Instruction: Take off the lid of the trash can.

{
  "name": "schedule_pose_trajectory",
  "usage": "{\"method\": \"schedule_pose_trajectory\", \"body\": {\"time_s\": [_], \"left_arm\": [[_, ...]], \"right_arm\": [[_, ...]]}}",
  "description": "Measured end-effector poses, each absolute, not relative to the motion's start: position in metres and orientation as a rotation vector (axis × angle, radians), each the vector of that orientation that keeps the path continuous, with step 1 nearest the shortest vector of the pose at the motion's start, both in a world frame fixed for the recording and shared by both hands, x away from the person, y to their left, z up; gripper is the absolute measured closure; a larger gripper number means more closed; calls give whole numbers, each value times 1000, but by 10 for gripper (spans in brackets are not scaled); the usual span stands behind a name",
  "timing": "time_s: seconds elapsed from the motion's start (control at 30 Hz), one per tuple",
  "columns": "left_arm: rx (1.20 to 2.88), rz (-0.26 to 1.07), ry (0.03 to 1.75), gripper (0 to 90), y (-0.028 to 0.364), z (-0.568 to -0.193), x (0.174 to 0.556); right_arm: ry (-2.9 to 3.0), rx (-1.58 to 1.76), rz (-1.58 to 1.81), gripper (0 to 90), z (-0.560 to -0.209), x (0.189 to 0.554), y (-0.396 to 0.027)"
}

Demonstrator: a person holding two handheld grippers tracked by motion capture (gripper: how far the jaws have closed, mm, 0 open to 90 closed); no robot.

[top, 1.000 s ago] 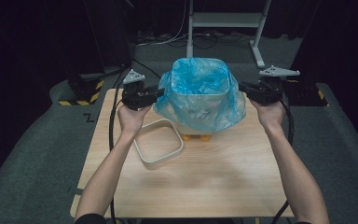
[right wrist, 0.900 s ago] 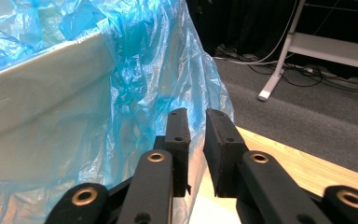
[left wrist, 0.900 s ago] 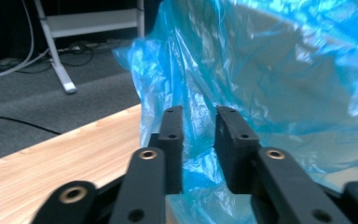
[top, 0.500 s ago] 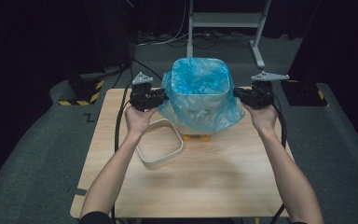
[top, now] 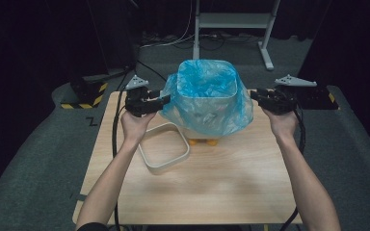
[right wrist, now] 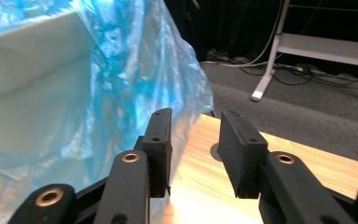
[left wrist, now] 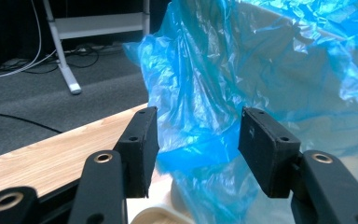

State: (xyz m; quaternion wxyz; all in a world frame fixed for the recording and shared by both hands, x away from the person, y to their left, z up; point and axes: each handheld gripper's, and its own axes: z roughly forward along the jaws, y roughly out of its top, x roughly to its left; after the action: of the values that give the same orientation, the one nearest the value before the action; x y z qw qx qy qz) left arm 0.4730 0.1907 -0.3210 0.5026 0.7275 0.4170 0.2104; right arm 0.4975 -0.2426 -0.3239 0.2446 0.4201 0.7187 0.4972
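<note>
Fingers of the left gripper point(top: 165, 100) have just been opening and stand apart with a fold of the blue bag point(top: 207, 96) loose between them. The right gripper point(top: 255, 95), also just opening, holds nothing beside the bag. The bag lines a bin point(top: 192, 131) at the worktop's point(top: 221, 183) far edge, with a white ring point(top: 164, 147) near its left.

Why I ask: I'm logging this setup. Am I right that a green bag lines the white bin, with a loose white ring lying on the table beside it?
Not quite: the bag is blue, not green, as the high view shows. The rest holds: it lines the white bin, and a loose white ring lies on the table beside it.
</note>
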Motion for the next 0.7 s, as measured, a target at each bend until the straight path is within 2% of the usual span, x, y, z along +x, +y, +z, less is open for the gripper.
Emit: {"method": "schedule_pose_trajectory", "body": {"time_s": [0.43, 0.7], "left_arm": [[1730, 521, 1023, 454, 213, -324, 457], [1715, 528, 1043, 446, 222, -332, 453]], "right_arm": [[1931, 1180, 1321, 570, -340, 481, -257], [1915, 1211, 1313, 568, -356, 473, -266]]}}
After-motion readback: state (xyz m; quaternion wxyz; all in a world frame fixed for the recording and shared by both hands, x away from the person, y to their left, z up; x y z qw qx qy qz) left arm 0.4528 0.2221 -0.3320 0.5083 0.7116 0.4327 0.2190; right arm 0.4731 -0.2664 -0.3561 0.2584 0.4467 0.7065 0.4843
